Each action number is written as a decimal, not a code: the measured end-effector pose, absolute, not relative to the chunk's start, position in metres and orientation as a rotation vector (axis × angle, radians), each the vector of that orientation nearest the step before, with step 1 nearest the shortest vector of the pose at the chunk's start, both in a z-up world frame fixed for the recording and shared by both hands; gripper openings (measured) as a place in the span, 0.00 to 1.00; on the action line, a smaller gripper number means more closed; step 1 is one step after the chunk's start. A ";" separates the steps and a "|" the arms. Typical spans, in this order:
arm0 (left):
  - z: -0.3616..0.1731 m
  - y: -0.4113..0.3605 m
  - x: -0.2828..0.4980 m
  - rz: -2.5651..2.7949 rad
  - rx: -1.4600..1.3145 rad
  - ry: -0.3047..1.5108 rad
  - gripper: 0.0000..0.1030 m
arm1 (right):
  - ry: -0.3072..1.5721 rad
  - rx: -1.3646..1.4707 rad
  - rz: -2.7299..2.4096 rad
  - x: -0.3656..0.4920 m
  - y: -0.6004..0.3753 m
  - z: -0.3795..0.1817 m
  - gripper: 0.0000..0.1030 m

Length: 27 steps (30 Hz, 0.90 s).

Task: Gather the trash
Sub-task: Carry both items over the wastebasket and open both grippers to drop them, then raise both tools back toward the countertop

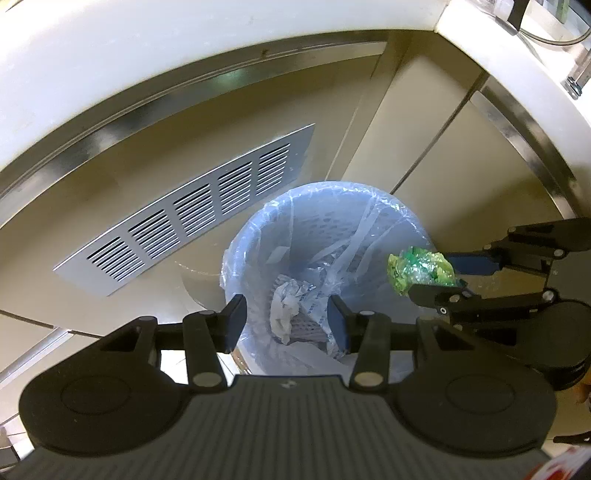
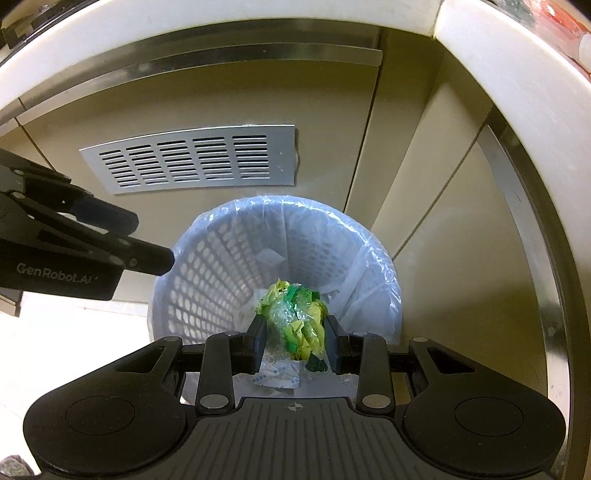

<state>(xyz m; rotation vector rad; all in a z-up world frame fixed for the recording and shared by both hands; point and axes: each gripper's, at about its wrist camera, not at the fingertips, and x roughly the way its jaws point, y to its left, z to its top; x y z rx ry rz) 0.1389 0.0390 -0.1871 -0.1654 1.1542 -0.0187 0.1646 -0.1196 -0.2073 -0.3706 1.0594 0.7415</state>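
Nearest to us, we are looking along the left hand-held gripper (image 1: 287, 323), whose jaws are standing apart with nothing between them; through the gap we are seeing straight down into the bin. The right hand-held gripper (image 2: 295, 341) is clamping a crumpled green and yellow wrapper (image 2: 295, 321), its pads pressing on both sides, and is holding it over the mouth of the waste basket (image 2: 207, 266). From the left wrist view the same wrapper is hanging just over the basket's right rim.

Below, the perforated basket is wearing a clear plastic liner (image 2: 373, 254) folded over its rim. At its bottom, crumpled white paper (image 1: 284, 306) and a printed packet are lying, partly hidden by the fingers and by folds of the liner, so we are not making out what else is down there. The basket's near side is being cut off by the gripper bodies.

Behind it, a beige cabinet front with a metal vent grille (image 2: 192, 158) is standing, and above that the pale edge of the worktop (image 2: 229, 22) is curving across, its top surface mostly out of view.
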 end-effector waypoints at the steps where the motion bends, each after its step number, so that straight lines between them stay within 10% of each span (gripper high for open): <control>1: -0.186 0.040 0.138 -0.017 -0.167 1.153 0.42 | 1.058 -0.370 0.742 0.165 -0.119 -0.207 0.32; 9: -0.184 0.047 0.133 0.006 -0.178 1.150 0.42 | 1.037 -0.354 0.760 0.168 -0.113 -0.207 0.60; 27: -0.160 0.047 0.125 0.004 -0.147 1.094 0.42 | 0.980 -0.366 0.774 0.162 -0.119 -0.179 0.60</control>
